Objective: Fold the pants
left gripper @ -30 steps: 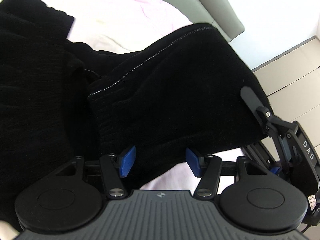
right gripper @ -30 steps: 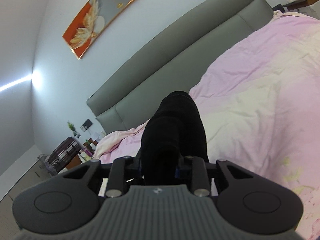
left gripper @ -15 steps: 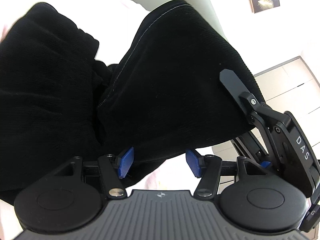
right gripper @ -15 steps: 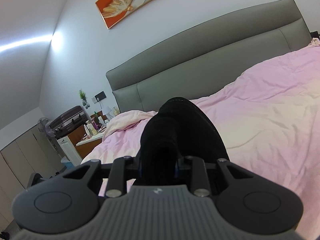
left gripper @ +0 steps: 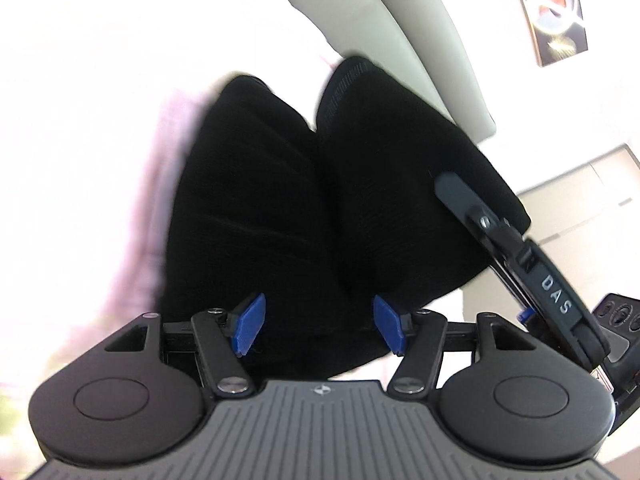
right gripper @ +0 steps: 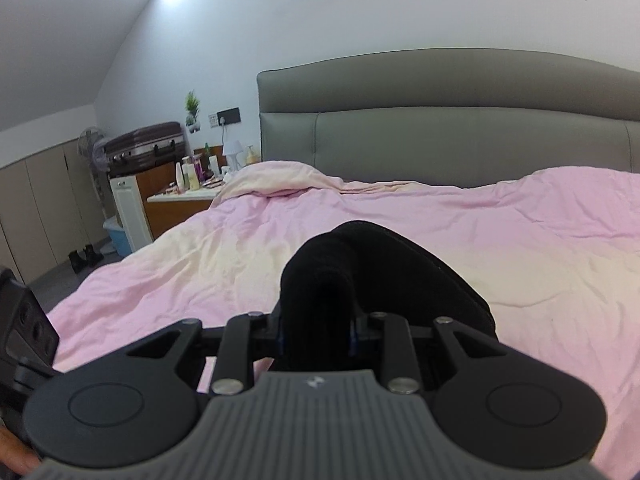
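Note:
The black pants (left gripper: 320, 208) hang bunched in front of my left gripper (left gripper: 316, 326), whose blue pads (left gripper: 250, 322) stand apart with cloth between them, not pinched. My right gripper (right gripper: 316, 332) is shut on a thick bunch of the black pants (right gripper: 360, 264), held up above the pink bed cover (right gripper: 520, 248). The right gripper's body (left gripper: 552, 292) shows at the right of the left wrist view, against the cloth. The rest of the pants is hidden below both views.
A grey padded headboard (right gripper: 460, 120) stands at the far end of the bed. A bedside table (right gripper: 180, 200) with bottles, a suitcase (right gripper: 148, 148) and cupboards (right gripper: 40, 200) lie to the left. The left gripper's body (right gripper: 24, 320) shows at the left edge.
Both grippers have swung upward and turned toward the headboard. The pants have lifted off the bed and now hang more bunched. The left jaws stay apart, the right stays shut on cloth.

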A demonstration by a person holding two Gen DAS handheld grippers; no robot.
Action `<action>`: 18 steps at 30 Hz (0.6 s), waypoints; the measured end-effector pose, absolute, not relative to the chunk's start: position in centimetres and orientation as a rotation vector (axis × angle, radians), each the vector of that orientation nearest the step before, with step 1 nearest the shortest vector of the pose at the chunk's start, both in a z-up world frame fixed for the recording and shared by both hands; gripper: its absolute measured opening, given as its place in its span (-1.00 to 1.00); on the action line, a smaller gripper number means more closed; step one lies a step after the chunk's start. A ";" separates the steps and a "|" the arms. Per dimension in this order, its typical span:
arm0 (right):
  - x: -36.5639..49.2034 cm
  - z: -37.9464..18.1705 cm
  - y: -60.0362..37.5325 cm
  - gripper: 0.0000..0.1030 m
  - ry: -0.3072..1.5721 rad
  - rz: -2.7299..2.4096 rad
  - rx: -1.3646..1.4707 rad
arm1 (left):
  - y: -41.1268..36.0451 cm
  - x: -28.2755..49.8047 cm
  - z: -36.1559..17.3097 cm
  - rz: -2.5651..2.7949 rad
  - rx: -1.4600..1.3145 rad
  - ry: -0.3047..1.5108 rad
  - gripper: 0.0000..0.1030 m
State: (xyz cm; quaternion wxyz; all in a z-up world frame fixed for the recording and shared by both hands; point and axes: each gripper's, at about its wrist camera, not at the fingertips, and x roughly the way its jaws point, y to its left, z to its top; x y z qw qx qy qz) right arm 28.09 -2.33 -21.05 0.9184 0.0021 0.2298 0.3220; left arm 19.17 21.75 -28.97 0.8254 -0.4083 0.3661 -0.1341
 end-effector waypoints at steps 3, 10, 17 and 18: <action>27.1 -21.6 -0.5 -0.56 0.454 0.662 -0.062 | 24.2 18.0 -29.7 -0.206 -0.900 0.767 0.36; 23.7 -22.2 2.9 -0.57 0.360 0.650 -0.295 | 25.9 18.2 -31.9 -0.153 -0.983 0.776 0.36; 20.3 -25.1 5.2 -0.57 0.305 0.686 -0.512 | 27.9 17.1 -31.2 -0.170 -1.007 0.744 0.36; 19.9 -25.4 5.8 -0.57 0.298 0.684 -0.531 | 28.1 16.9 -31.0 -0.170 -1.007 0.739 0.36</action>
